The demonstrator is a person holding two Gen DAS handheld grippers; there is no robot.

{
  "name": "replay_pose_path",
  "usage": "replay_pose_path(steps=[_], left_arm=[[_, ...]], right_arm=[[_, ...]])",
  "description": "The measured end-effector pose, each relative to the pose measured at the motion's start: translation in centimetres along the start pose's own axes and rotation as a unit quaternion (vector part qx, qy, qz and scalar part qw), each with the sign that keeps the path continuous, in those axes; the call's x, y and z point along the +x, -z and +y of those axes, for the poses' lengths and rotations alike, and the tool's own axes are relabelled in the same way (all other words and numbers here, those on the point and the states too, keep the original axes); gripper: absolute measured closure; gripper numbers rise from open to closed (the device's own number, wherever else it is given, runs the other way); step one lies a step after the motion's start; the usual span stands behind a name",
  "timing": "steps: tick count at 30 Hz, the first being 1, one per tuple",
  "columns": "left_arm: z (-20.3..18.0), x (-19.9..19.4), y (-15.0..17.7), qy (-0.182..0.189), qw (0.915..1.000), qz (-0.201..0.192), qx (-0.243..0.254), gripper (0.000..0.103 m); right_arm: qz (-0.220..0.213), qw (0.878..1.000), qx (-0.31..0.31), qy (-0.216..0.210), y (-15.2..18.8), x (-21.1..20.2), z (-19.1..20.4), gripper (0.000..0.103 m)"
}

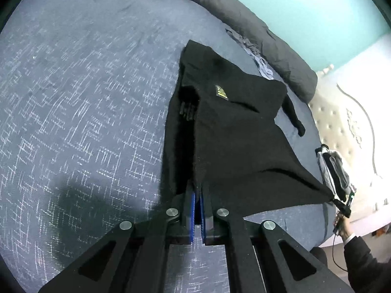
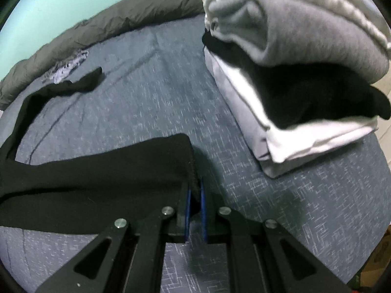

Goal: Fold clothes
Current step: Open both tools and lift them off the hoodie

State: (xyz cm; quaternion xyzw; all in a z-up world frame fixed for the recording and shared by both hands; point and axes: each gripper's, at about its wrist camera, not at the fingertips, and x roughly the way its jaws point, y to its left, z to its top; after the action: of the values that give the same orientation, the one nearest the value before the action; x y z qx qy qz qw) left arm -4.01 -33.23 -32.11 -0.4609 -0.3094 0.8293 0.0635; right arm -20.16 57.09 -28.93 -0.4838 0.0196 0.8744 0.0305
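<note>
A black knit garment (image 1: 234, 131) with a small gold label (image 1: 221, 92) lies stretched over the blue patterned bed (image 1: 73, 97). My left gripper (image 1: 198, 195) is shut on its near edge, blue pads pinched on the cloth. In the left wrist view the garment's right corner runs taut to my right gripper (image 1: 338, 201), held by a hand in a dark sleeve. In the right wrist view the same black garment (image 2: 97, 175) drapes leftward from my right gripper (image 2: 195, 190), which is shut on its corner. A black sleeve (image 2: 83, 84) trails toward the far left.
A stack of folded clothes (image 2: 293, 73), grey, black and white, sits on the bed at the right. A dark grey duvet (image 1: 256, 24) is rolled along the far edge by the teal wall. A small crumpled lilac cloth (image 2: 66, 69) lies beside it. A white tufted headboard (image 1: 342, 122) stands right.
</note>
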Motion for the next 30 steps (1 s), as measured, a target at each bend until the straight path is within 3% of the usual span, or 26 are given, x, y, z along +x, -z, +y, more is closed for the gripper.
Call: replay_pose_path(steps=[3, 6, 9, 14, 17, 19, 22, 24, 27, 30], left_arm=[[0.0, -0.2, -0.2, 0.0, 1.0, -0.002, -0.003, 0.1], [0.0, -0.1, -0.1, -0.006, 1.0, 0.001, -0.005, 0.099], [0.0, 0.2, 0.0, -0.022, 0.9996, 0.007, -0.014, 0.094], [-0.1, -1.9, -0.5, -0.066, 0.9975, -0.014, -0.018, 0.094], [-0.9, -3.7, -1.3, -0.079, 0.9958, -0.044, -0.01, 0.083], [-2.0, -3.9, -2.0, -0.083, 0.9947, -0.06, -0.001, 0.065], [-4.6, -2.9, -3.3, -0.088, 0.9928, -0.08, 0.019, 0.063], [-6.4, -1.6, -4.1, -0.087, 0.9919, -0.086, 0.033, 0.062], [-9.2, 1.2, -5.3, -0.076, 0.9919, -0.089, 0.05, 0.051], [-11.9, 4.0, -6.1, -0.064, 0.9916, -0.094, 0.061, 0.042]], right_arm=[[0.038, 0.999, 0.001, -0.006, 0.2, 1.5, 0.0, 0.096], [0.047, 0.999, 0.009, -0.003, 0.5, 2.1, -0.3, 0.094], [0.053, 0.998, 0.02, 0.011, 0.8, 1.9, -0.7, 0.081], [0.015, 0.999, -0.002, 0.029, 0.1, -0.9, 0.1, 0.079], [-0.016, 1.0, -0.019, -0.002, -1.3, -2.5, 2.2, 0.077], [-0.023, 0.999, -0.024, -0.03, -2.5, -2.8, 4.2, 0.076], [-0.028, 0.996, -0.025, -0.077, -4.7, -2.4, 7.7, 0.071], [-0.024, 0.994, -0.016, -0.105, -6.1, -1.6, 10.0, 0.057], [-0.013, 0.988, 0.002, -0.151, -8.6, 0.4, 13.1, 0.054], [-0.008, 0.988, 0.007, -0.156, -10.4, 2.3, 15.2, 0.051]])
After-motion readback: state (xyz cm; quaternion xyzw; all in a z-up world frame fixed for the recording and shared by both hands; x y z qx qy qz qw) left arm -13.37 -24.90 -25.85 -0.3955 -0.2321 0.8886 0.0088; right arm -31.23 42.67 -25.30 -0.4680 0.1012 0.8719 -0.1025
